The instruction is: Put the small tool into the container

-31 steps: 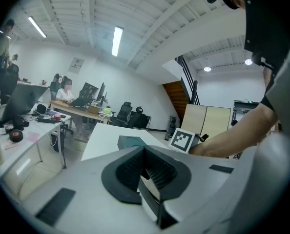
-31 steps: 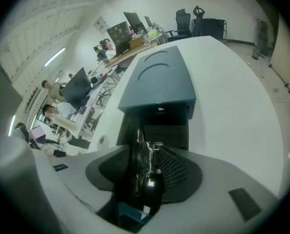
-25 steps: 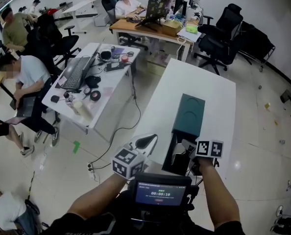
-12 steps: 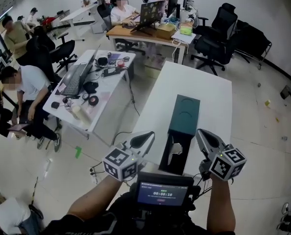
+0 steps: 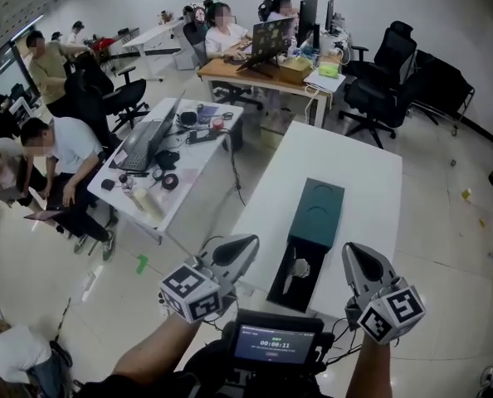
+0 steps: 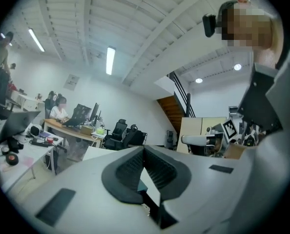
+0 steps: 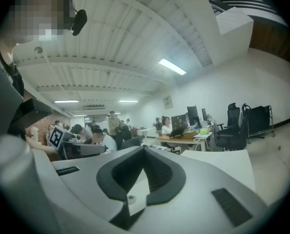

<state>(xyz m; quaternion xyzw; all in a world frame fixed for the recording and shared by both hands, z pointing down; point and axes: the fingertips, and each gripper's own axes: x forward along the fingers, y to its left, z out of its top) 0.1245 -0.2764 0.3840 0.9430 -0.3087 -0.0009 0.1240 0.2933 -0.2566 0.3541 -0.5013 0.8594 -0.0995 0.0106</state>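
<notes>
**Tool in its tray, tongs to be drawn clear**

The left tongs (image 5: 248, 242) are held raised at the near left edge of the white surface (image 5: 334, 152). Their tips are pressed together and nothing is between them. To their right, the small tool (image 5: 297, 269) is seen lying in the dark, open near half of the container (image 5: 316, 215), with the green half beyond it. The right tongs (image 5: 353, 254) are held up just right of that open half. They have just been closing and are now brought narrow, with nothing caught in them.

The placing is judged done. The retreat is best made upward and outward, with both tongs kept off the container's walls so that the tool is not jolted.

A second ago the right tongs were low over the container's near end. They are now found lifted and carried to its right. The left tongs are found higher too. The tool is seen in the same spot as half a second ago.
</notes>
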